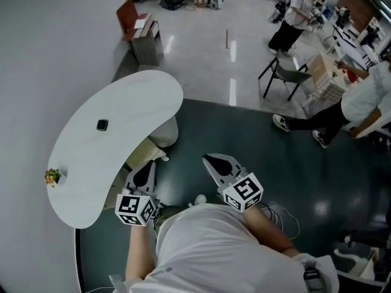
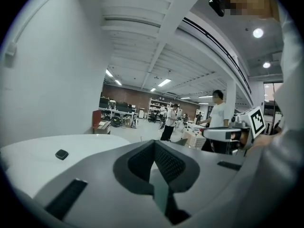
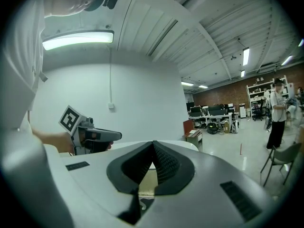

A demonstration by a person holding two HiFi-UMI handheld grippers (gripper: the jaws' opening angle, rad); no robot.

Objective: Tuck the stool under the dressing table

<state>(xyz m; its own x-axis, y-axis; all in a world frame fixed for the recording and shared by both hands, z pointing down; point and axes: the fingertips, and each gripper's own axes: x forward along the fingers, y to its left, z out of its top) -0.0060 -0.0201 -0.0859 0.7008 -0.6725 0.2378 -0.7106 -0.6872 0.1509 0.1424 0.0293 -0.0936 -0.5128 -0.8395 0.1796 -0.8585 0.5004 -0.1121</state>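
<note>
Under the dressing-table surface edge, cream stool is sitting mostly tucked. Left tool & right tool are hovering alongside, both fully closed, empty, prob. for nudging, not gripping.

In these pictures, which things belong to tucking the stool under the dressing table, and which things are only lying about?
For the job: white curved dressing table; cream stool showing at its edge; left gripper; right gripper, both shut.
Only lying about: small black object on the tabletop; small colourful item near its rim; dark folding chair behind.
</note>
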